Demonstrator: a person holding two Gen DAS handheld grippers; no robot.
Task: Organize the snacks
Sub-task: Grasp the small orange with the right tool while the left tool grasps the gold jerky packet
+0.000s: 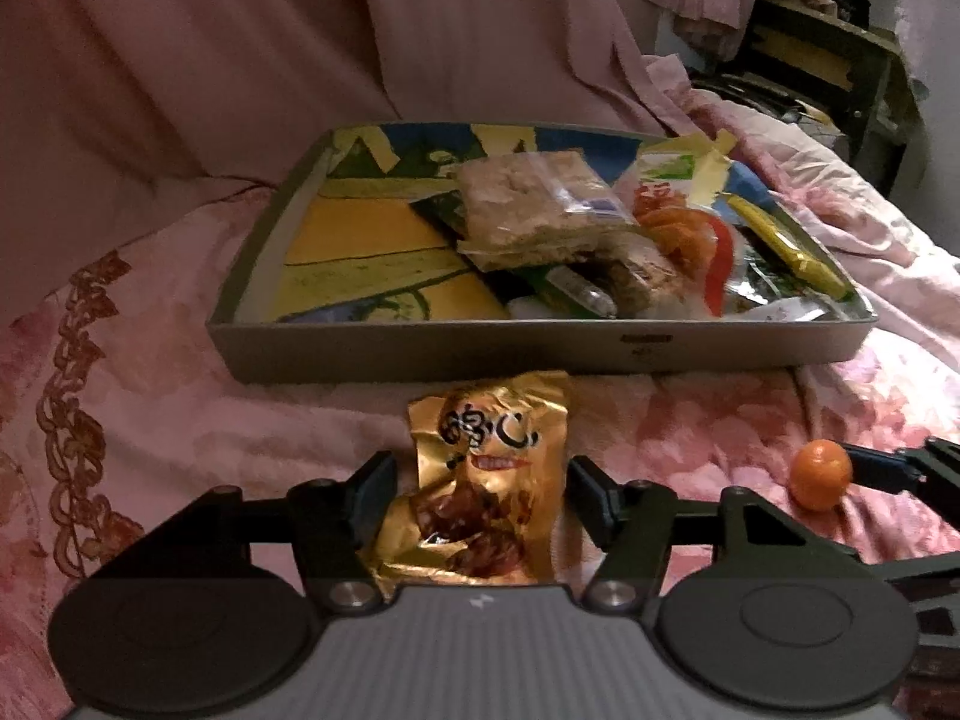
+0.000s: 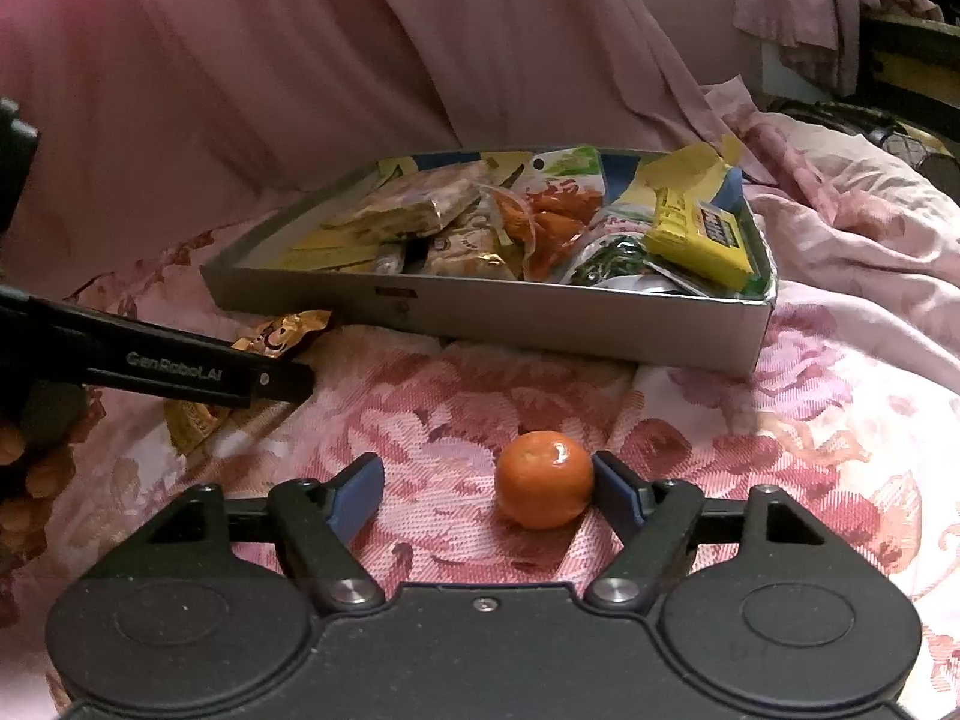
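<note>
A gold snack packet [image 1: 486, 480] lies on the pink floral bedspread, between the open fingers of my left gripper [image 1: 480, 495]; the pads stand beside it with small gaps. A small orange [image 2: 543, 479] lies between the open fingers of my right gripper [image 2: 487, 495], touching the right fingertip [image 2: 615, 492]. The orange also shows in the left wrist view [image 1: 819, 474]. A shallow grey box [image 1: 528, 348] holding several snack packets stands just beyond both; it also shows in the right wrist view [image 2: 540, 315].
The left gripper's finger [image 2: 180, 366] crosses the left of the right wrist view over the gold packet [image 2: 282, 330]. Pink fabric rises behind the box. Crumpled bedding [image 1: 840, 228] and dark furniture [image 1: 840, 60] lie at the right.
</note>
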